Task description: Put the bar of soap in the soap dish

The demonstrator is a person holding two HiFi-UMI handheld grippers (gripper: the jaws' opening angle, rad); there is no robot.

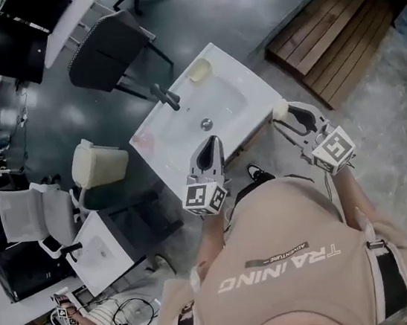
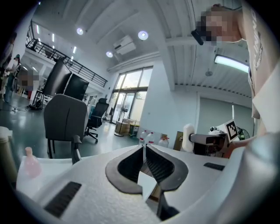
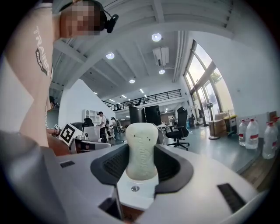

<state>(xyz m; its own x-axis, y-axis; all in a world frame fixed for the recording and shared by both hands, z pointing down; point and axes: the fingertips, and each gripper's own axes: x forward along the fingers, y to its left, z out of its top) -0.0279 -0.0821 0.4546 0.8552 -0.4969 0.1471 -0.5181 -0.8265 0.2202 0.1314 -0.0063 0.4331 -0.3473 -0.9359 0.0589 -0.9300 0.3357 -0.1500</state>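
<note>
Two grippers: right gripper [image 3: 141, 164] jaws clamp bar of soap [image 3: 141, 142], jutting past tips; left gripper [image 2: 145, 151] jaws meet, empty. Soap dish [image 1: 200, 70] perhaps far ahead.

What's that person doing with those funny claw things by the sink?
A person stands at a white sink with a gripper in each hand. The right gripper is squeezing a pale bar of soap and holding it up near the sink's near corner. The left gripper is shut with nothing in it and hovers over the sink's front edge. What looks like the soap dish sits on the sink's far corner, and the soap is not in it yet.
</note>
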